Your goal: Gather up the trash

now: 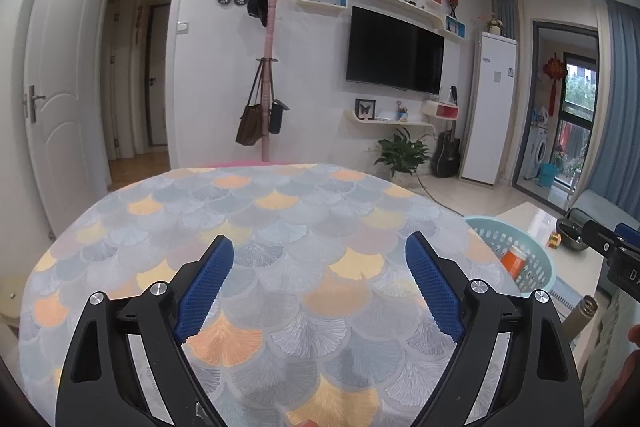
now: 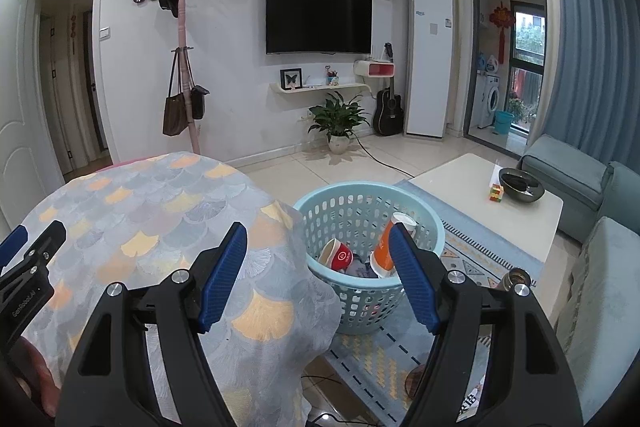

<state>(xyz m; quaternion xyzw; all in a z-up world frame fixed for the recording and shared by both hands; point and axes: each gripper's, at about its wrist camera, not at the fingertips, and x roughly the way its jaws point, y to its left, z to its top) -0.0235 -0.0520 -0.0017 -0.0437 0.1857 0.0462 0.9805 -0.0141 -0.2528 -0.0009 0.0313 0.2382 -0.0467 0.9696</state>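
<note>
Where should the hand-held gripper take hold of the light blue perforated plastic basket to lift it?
Probably the top rim of the light blue perforated plastic basket, from above: it stands upright and open, and cups fill its inside.

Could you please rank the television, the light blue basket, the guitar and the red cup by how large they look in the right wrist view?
1. Light blue basket and television: much alike, and the basket is far nearer, so I leave them unranked.
2. Guitar.
3. Red cup: partly hidden in the basket, but clearly smallest.
</note>
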